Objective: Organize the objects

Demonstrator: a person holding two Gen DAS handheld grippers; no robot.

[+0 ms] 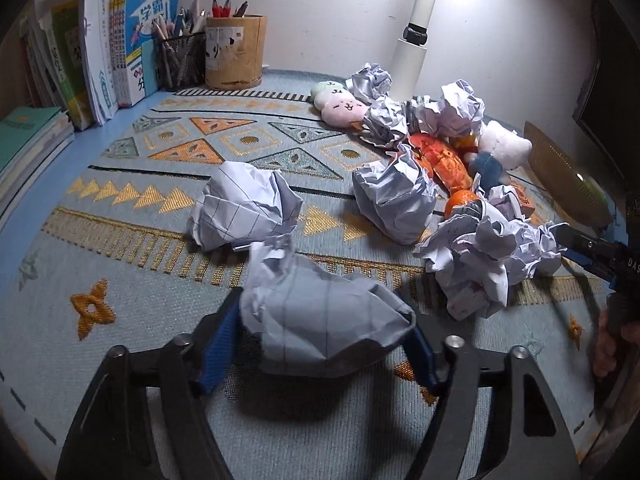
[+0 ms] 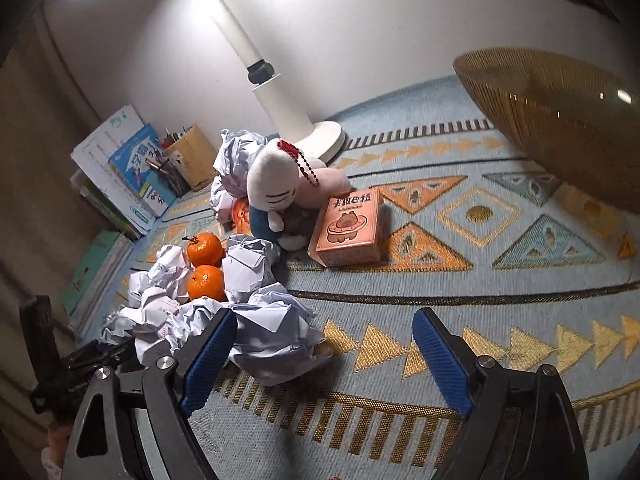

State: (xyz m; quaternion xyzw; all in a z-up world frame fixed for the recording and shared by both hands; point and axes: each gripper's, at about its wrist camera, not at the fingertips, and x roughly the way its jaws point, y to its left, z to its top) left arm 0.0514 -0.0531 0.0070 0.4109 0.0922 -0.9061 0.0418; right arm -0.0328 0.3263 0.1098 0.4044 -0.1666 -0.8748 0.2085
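Observation:
My left gripper (image 1: 322, 320) is shut on a crumpled paper ball (image 1: 320, 304), which fills the gap between the blue pads and hangs just above the patterned mat (image 1: 120, 264). More paper balls lie on the mat, one near left (image 1: 244, 208), one mid (image 1: 396, 196), and a heap (image 1: 492, 256) at the right. My right gripper (image 2: 324, 360) stands wide open low over the mat. A paper ball (image 2: 276, 340) rests against its left pad (image 2: 208, 356), free of the right pad. Two oranges (image 2: 204, 248) (image 2: 206, 282) sit among the papers.
A white plush (image 2: 272, 184) leans on a pink box (image 2: 348, 228) in front of the lamp base (image 2: 324, 136). A woven golden basket (image 2: 560, 120) stands at the right. Books (image 1: 132, 40), a mesh pen cup (image 1: 180, 60) and a round holder (image 1: 236, 52) line the back left.

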